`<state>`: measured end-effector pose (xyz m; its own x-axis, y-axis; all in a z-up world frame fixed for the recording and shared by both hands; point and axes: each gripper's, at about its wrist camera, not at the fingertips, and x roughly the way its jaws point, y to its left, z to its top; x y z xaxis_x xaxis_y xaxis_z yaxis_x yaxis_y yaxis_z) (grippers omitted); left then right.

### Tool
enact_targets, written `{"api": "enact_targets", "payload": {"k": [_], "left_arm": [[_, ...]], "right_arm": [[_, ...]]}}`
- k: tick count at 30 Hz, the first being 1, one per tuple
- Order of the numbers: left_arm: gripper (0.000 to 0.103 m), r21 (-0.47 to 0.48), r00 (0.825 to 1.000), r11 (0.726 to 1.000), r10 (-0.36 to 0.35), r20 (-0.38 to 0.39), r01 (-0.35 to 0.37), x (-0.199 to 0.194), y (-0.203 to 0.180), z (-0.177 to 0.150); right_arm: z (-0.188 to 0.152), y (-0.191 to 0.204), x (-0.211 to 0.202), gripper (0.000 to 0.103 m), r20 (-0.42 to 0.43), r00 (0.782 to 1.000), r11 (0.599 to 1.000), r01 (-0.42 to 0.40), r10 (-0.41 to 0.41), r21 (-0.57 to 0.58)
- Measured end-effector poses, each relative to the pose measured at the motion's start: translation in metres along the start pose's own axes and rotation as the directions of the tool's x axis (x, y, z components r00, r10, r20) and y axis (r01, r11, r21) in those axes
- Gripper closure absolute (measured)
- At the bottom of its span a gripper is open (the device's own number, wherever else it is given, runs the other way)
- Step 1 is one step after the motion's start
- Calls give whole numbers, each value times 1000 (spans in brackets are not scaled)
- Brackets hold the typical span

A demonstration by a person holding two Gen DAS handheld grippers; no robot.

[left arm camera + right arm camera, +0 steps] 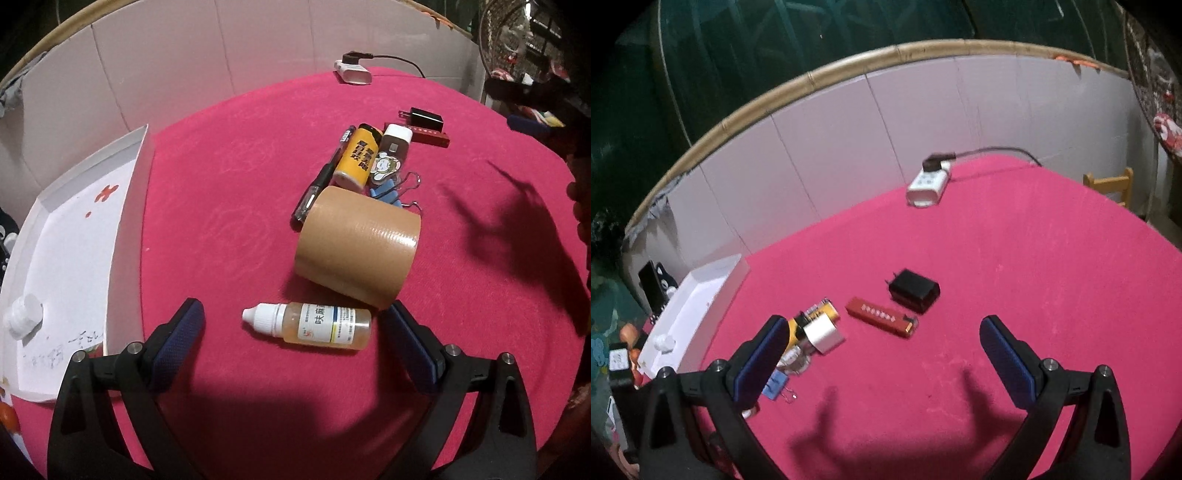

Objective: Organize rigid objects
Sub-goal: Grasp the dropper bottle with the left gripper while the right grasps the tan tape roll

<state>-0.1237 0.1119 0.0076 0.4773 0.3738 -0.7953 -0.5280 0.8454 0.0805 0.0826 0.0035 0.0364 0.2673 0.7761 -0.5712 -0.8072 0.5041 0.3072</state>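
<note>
Small dropper bottle point(308, 325) lies on its side on the pink-covered bench point(229, 177), white cap pointing toward the white tray point(129, 229). Left gripper point(295, 328) spread wide, fingers on either side of the bottle, not touching it. Brown tape roll point(356, 249) just behind, near the right-hand finger. Beyond it a cluster: black pen point(321, 177), yellow lighter point(356, 157), blue binder clips point(388, 192), red box point(881, 317), black charger point(916, 290). Right gripper point(882, 350) released, hanging above bare cloth near the red box. A white cap point(24, 317) sits in the tray.
</note>
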Motion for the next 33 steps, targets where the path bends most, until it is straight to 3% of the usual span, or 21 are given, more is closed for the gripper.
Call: {"api": "enact_targets", "payload": {"k": [1,6,12,16,22,25,28,31,33], "left_arm": [[9,1,1000,1000,-8,3,8,-1,0,-1],[39,-16,997,997,-78,18,78,-5,-4,-2],[39,-58,997,995,-77,25,79,-12,2,-11],[39,-101,996,991,-88,26,91,-21,7,-20],[39,-121,997,990,-66,27,69,-33,10,-32],[39,-147,998,987,-55,39,61,-41,16,-36],[39,-158,998,986,-45,47,52,-47,19,-41],[39,-171,998,984,-33,54,41,-53,23,-47],[39,-181,998,983,-27,59,37,-56,26,-49]], "right_arm": [[-1,-1,1,0,-6,1000,1000,-1,1,5],[-4,-4,6,0,-36,999,1000,11,-11,10],[1,9,23,0,-127,992,992,-2,-14,-125],[-3,37,22,0,-164,980,970,-141,110,-197],[-23,116,25,0,-264,923,880,-358,282,-312],[-36,151,31,0,-305,906,836,-397,293,-378],[-46,180,43,11,-339,903,797,-402,263,-451],[-51,188,59,24,-384,893,789,-406,235,-460],[-57,189,65,24,-405,889,797,-399,214,-453]]}}
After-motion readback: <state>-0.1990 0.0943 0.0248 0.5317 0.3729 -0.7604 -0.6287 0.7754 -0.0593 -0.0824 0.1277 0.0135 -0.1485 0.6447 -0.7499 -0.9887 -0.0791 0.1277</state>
